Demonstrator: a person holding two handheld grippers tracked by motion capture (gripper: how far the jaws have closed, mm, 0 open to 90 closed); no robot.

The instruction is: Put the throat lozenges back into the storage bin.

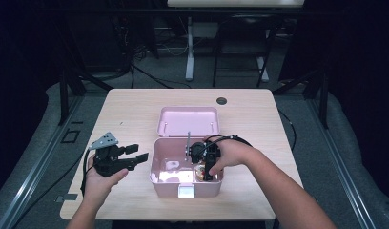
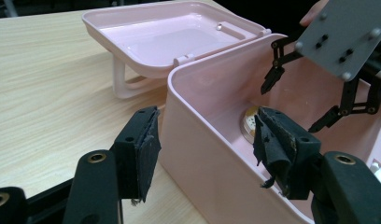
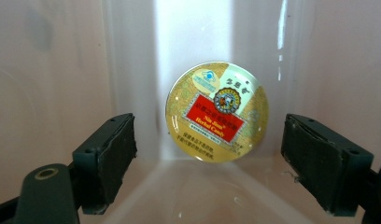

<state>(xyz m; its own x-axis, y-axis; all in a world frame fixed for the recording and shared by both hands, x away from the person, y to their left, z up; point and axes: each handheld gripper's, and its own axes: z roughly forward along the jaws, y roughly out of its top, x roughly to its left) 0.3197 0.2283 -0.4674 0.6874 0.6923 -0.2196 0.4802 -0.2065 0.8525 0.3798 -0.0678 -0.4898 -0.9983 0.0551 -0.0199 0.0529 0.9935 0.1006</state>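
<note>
My left gripper (image 1: 135, 156) hovers near the pink box's (image 1: 157, 183) left wall, fingers apart, gripping nothing. My right gripper (image 3: 209, 140) dips inside the box, fingers wide either side of the round tin (image 3: 217, 112), resting against the bottom, untouched.

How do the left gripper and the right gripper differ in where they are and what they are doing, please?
The left gripper hovers outside the pink box, by its left wall; the right gripper is down inside it. The left gripper has no object between its jaws; the right gripper's jaws flank a round tin on the box floor without touching it. Both are open.
</note>
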